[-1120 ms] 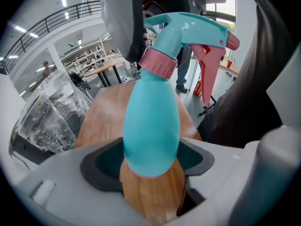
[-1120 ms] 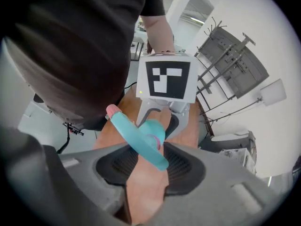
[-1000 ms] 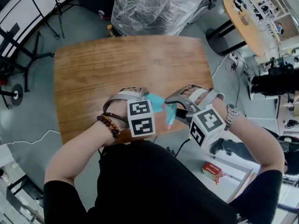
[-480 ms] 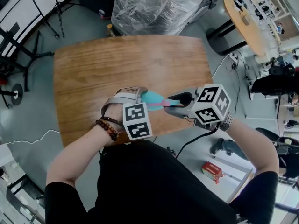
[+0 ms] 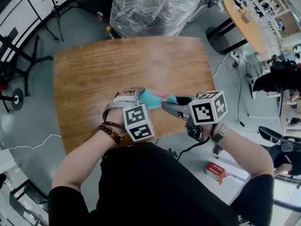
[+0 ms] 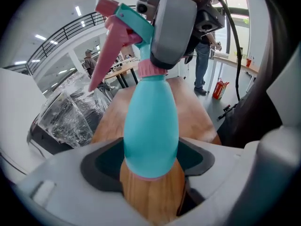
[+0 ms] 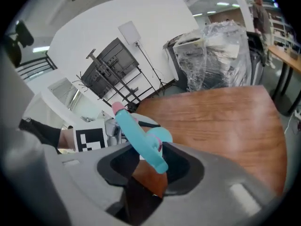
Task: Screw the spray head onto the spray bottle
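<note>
Head view: the teal pear-shaped plastic spray bottle (image 5: 149, 99) hangs between the left gripper (image 5: 141, 97) and the right gripper (image 5: 170, 105). Its teal-and-pink plastic spray head (image 5: 165, 97) is already seated on the neck.

Left gripper view: the jaws are spread wide, pinching the bottle's belly. The collar meets the neck, so likely only tightening is left.

Right gripper view: the jaws are half closed, clamped on the spray head just ahead.

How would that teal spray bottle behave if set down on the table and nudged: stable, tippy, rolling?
On its side it would probably roll: the spray bottle has a rounded, egg-shaped body. Upright it looks tippy, since the spray head overhangs one side. The smooth plastic may be slippery. Whether it holds liquid cannot be told.
</note>
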Available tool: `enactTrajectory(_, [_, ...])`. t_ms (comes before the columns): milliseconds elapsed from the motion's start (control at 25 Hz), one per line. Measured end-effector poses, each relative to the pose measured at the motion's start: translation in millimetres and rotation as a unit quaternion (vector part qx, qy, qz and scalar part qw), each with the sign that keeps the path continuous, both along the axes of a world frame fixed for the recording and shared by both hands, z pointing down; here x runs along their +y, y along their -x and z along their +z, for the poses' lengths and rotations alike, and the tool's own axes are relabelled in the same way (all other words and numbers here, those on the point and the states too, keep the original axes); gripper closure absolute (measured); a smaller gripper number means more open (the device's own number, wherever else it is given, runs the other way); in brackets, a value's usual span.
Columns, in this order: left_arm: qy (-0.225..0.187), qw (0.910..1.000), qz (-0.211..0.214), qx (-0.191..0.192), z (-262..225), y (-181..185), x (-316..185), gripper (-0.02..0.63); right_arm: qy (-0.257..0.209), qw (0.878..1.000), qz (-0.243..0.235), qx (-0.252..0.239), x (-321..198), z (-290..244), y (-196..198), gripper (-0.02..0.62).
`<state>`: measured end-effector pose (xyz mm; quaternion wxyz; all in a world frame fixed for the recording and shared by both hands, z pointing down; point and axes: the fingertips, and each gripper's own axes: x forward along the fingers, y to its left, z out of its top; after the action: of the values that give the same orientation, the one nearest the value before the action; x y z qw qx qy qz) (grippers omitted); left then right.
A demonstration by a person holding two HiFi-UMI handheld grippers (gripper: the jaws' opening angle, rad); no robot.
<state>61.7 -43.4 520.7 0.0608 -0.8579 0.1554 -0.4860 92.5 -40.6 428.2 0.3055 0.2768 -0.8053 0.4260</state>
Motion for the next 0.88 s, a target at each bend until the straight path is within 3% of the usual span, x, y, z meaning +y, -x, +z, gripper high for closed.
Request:
enactTrajectory(240, [-0.008, 0.9999, 0.005, -0.005, -2, 5, -6, 0.233, -0.076, 0.990, -0.095, 0.077, -2, -8, -7, 0.403])
enactTrajectory(320, [-0.011, 0.9999, 0.007, -0.008, -1, 6, -7, 0.233, -0.117, 0.978, -0.138, 0.105, -3, -13, -8, 0.400])
enactTrajectory(440, [-0.019, 0.9997, 0.011, -0.013, -3, 5, -8, 0.233, -0.178, 0.950, -0.214, 0.145, -4, -20, -6, 0.400])
enactTrajectory(560, [-0.027, 0.9994, 0.014, -0.017, -5, 5, -10, 0.233, -0.195, 0.933, -0.261, 0.152, -2, -23, 1, 0.402])
enactTrajectory(680, [-0.041, 0.9988, 0.014, -0.024, -7, 6, -13, 0.233, -0.183, 0.937, -0.264, 0.137, -3, -26, 6, 0.407])
enactTrajectory(800, [-0.071, 0.9964, 0.015, -0.042, -11, 10, -19, 0.233, -0.152, 0.953, -0.235, 0.114, -7, -27, 7, 0.413])
enactTrajectory(880, [-0.092, 0.9941, 0.015, -0.055, -13, 12, -23, 0.233, -0.135, 0.959, -0.222, 0.110, -9, -25, 6, 0.470])
